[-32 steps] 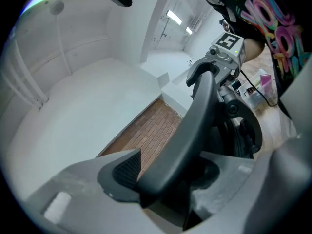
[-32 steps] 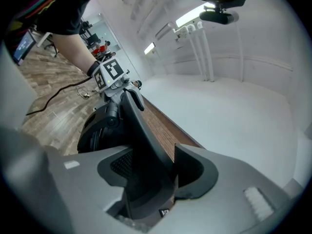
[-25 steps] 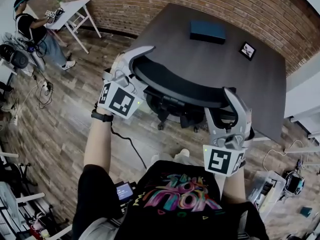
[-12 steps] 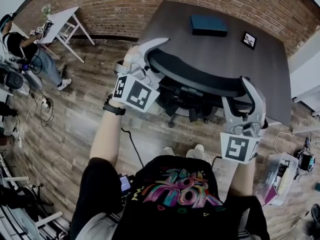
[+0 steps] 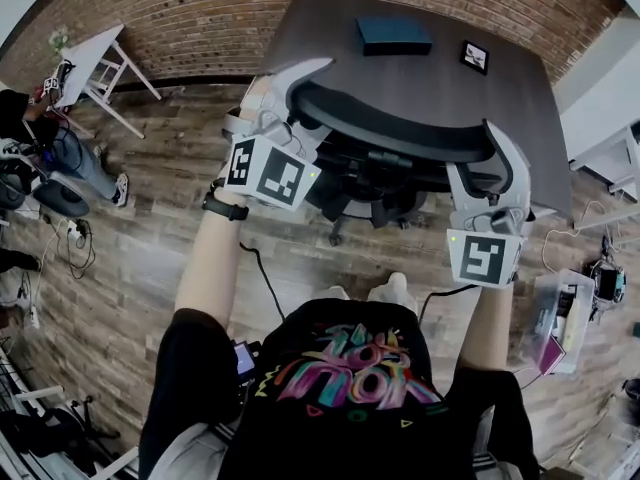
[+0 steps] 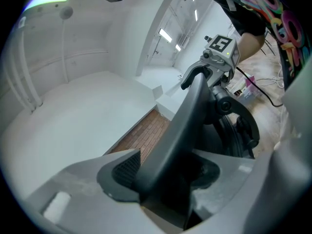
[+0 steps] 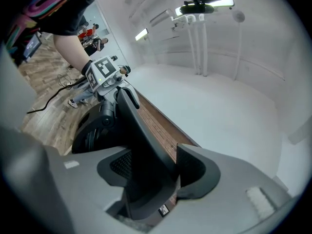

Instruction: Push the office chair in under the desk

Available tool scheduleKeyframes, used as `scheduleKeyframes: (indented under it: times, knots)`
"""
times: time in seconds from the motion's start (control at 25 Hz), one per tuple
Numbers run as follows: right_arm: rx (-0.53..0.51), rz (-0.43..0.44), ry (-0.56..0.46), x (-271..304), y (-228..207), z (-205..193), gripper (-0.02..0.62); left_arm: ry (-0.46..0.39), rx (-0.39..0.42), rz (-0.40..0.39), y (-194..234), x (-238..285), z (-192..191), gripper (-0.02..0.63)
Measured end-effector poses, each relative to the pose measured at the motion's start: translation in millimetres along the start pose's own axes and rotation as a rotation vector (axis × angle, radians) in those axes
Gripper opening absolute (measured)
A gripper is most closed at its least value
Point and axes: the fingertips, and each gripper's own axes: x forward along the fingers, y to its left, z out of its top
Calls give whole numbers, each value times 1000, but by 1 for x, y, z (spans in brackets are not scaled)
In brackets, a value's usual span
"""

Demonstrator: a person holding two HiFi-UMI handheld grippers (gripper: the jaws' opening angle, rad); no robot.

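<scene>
The office chair (image 5: 392, 133) stands at the near edge of the desk (image 5: 330, 23), its backrest rim spanning your two grippers. Your left gripper (image 6: 165, 172) and right gripper (image 7: 151, 172) are each closed on that rim, as half a second ago. Ahead of them on the desk lie a teal box (image 5: 393, 35) and a small frame (image 5: 474, 56). Outside your right gripper, a clear bin (image 5: 572, 313) holds something pink.

Black T-shirt (image 5: 340, 393), multicolour graffiti print; black wristwatch (image 5: 222, 206).
</scene>
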Motion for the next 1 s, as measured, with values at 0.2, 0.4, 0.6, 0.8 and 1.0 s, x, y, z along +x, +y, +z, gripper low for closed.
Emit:
scheduleKeyframes:
  times: [0.2, 0.4, 0.6, 0.8, 1.0]
  knots:
    - [-3, 2, 1, -3, 0, 2, 230, 3, -5, 1, -1, -3, 3, 244]
    - [-5, 34, -5, -7, 1, 5, 238, 26, 17, 5, -3, -9, 0, 255]
    - [41, 51, -14, -19, 1, 11, 249, 50, -29, 49, 0, -33, 4, 253]
    - [121, 55, -44, -42, 6, 22, 239, 37, -110, 89, -1, -58, 15, 253]
    - [304, 60, -110, -64, 19, 32, 223, 34, -217, 119, -13, -81, 21, 253]
